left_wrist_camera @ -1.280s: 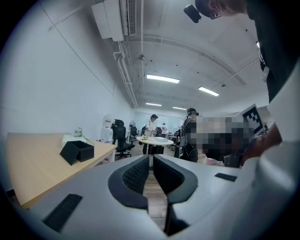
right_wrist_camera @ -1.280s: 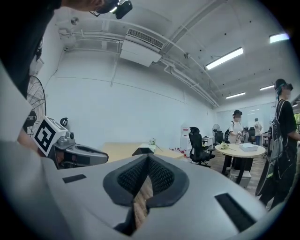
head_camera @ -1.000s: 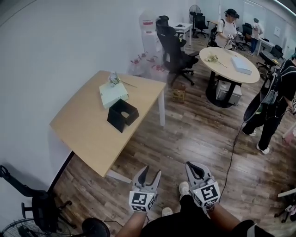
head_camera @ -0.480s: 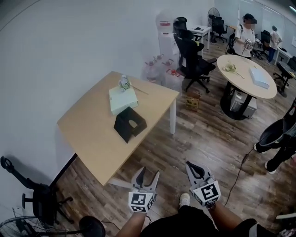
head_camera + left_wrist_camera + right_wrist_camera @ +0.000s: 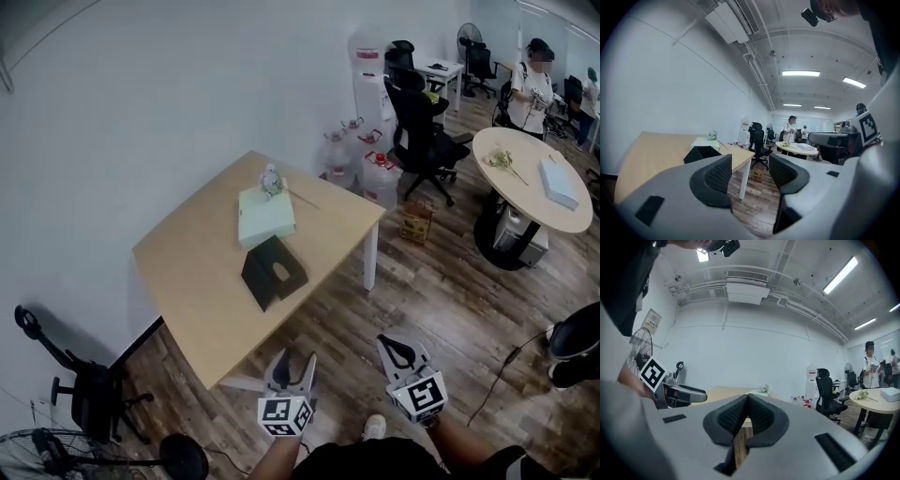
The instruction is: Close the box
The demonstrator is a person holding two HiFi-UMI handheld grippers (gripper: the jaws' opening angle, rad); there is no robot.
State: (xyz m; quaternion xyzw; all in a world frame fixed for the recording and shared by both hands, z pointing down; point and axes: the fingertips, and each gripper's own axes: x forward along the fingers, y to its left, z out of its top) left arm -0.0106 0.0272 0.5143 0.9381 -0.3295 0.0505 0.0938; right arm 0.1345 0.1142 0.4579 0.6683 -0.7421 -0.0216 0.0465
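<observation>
I'm on the approach: the black box [image 5: 274, 272] sits on the table [image 5: 187, 281], well ahead of me. On my left gripper [image 5: 293, 361] the fingers have just been opening, with nothing between them. On my right gripper [image 5: 394, 345] they're together. Next I must reach the box.

Right hand-held gripper [image 5: 747, 398] jaws pressed together; table [image 5: 719, 391] beyond

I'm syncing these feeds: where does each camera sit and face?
Head view: on the person's head, steeply down at table, black box, left tool, right tool.
Left gripper view: on left tool, facing table; jaws just opened wider, empty; right tool alongside.
Right gripper view: on right tool, facing wall; left tool alongside.
All show the table.
</observation>
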